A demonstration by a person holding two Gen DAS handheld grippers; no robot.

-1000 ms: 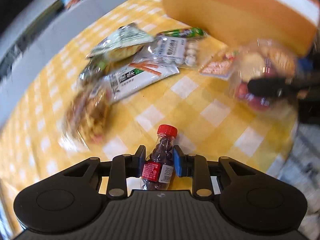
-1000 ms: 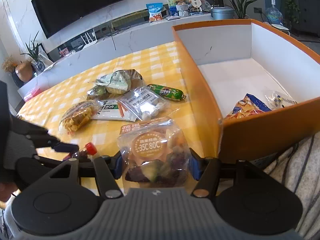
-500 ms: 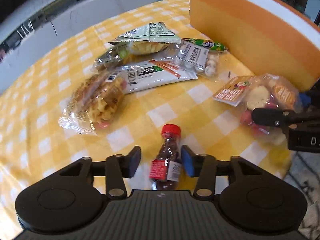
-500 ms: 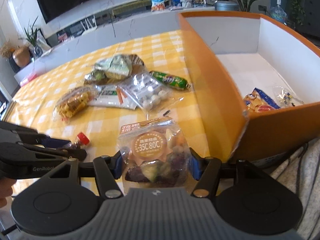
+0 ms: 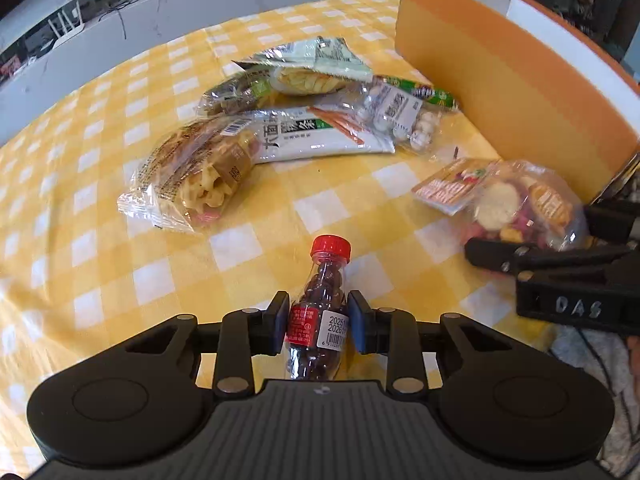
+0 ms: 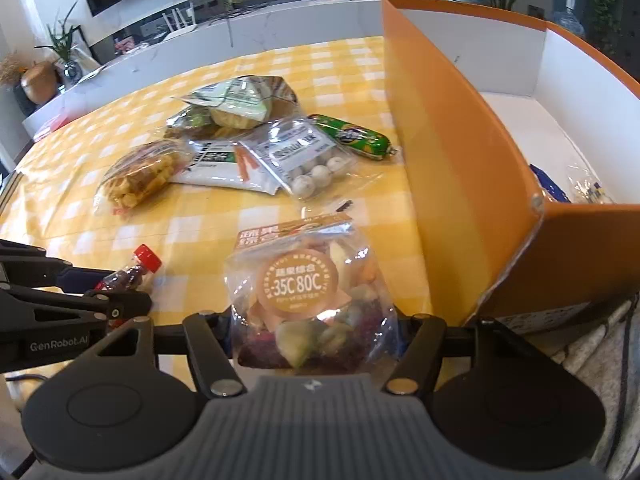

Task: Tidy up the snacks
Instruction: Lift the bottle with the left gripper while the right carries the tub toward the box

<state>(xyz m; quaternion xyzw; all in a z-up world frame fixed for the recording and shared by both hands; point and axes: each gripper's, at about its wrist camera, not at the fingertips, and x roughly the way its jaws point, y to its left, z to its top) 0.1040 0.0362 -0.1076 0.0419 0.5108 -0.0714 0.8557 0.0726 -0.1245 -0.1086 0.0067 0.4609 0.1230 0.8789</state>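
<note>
A round table covered by a yellow-and-white checked cloth (image 5: 100, 184) is seen, with a large orange cardboard box with a white inside (image 6: 452, 152) standing at its right-hand side; two packets are already seen lying in the box's near corner. A loose cluster of sealed snack packets (image 5: 304, 120) is spread on the cloth, well left of the box.

A clear bag of mixed dried fruit with an orange round label (image 6: 310, 300) is clamped between the jaws of the right gripper (image 6: 316, 332), near the table's front edge. The box's orange wall lies just to the right of this bag, so the right gripper is judged the nearer one, and a lift over the wall rightward seems called for.

A small clear plastic bottle with a red cap, filled with dark sweets (image 5: 320, 312), is gripped at its labelled middle by the left gripper (image 5: 318, 326). Its long axis runs forward along the fingers, cap pointing away, and the box lies farther to its right.
</note>
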